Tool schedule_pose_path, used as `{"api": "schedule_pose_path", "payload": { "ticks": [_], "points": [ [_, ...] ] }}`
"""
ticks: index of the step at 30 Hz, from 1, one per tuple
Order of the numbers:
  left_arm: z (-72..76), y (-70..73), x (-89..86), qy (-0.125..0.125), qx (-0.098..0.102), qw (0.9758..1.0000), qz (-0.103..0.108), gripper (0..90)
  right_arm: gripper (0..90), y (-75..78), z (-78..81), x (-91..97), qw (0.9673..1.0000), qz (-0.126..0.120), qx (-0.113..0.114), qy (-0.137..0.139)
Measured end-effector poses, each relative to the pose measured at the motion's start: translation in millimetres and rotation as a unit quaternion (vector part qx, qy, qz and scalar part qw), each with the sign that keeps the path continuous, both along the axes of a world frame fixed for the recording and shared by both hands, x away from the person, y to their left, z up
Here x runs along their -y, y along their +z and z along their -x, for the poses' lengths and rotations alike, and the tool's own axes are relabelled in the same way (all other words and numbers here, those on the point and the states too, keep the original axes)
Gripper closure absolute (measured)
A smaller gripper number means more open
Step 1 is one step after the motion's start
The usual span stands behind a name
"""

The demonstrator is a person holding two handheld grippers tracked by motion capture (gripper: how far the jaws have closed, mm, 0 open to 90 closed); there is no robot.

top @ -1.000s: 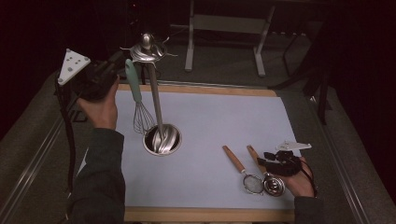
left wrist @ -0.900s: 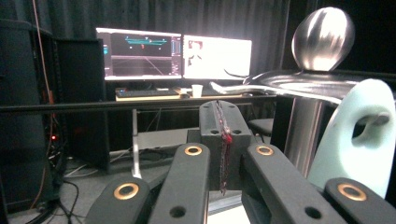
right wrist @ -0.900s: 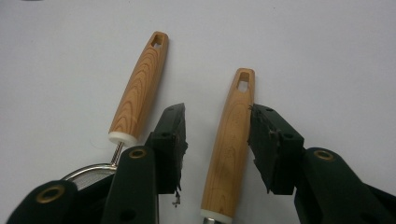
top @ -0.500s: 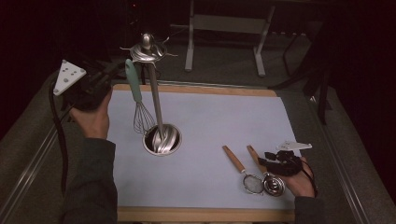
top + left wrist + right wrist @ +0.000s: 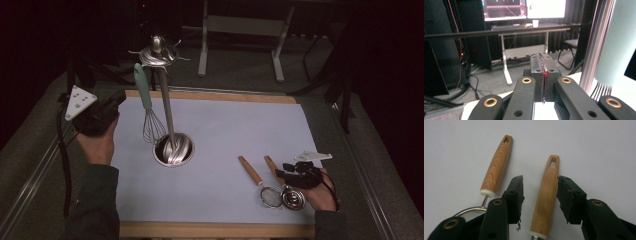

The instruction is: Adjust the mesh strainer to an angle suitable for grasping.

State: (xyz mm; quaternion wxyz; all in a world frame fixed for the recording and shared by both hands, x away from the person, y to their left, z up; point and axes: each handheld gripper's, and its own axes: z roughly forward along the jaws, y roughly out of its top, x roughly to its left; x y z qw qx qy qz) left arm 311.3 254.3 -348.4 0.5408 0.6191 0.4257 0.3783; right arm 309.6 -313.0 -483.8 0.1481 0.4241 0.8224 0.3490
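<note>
My left gripper (image 5: 118, 100) is held in a hand at the mat's left edge, jaws shut with nothing between the pads (image 5: 542, 67). It points at a steel utensil stand (image 5: 166, 105). A whisk with a pale green handle (image 5: 144, 95) hangs from that stand, and the whisk (image 5: 619, 50) looms close in the left gripper view. My right gripper (image 5: 283, 170) rests low at the front right. It is open, its jaws on either side of a wooden handle (image 5: 548, 195) of a small metal scoop (image 5: 293, 197) lying on the mat. The right pad is close against the handle.
A wooden-handled strainer (image 5: 252, 172) lies just left of the scoop, and its handle (image 5: 497, 165) is parallel to the straddled one. The pale mat (image 5: 235, 125) lies on a wooden board. Beyond the table are a desk frame (image 5: 506, 60), monitors and cables.
The left hand has come down and away from the stand's top to the mat's left edge, gripper still shut. The right gripper and both wooden-handled utensils have not moved.
</note>
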Motion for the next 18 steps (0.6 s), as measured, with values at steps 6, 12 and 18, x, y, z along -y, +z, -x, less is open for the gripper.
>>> {"api": "schedule_pose_path", "payload": {
  "ticks": [6, 12, 18],
  "points": [
    [5.6, -29.9, 1.0, 0.010, -0.022, 0.9997, -0.005, 87.7, 56.1, 0.7, 0.2, -1.5, 1.0000, -0.001, 0.003, 0.000],
    [10.7, -60.8, 3.1, 0.009, -0.049, 0.9988, -0.001, 87.3, 57.1, 0.3, 0.4, -1.9, 1.0000, 0.003, 0.004, 0.002],
    [17.3, -97.4, 8.1, 0.010, -0.081, 0.9966, -0.004, 84.8, 57.3, -0.2, 0.3, -3.4, 1.0000, 0.004, 0.005, 0.004]
  ]
}}
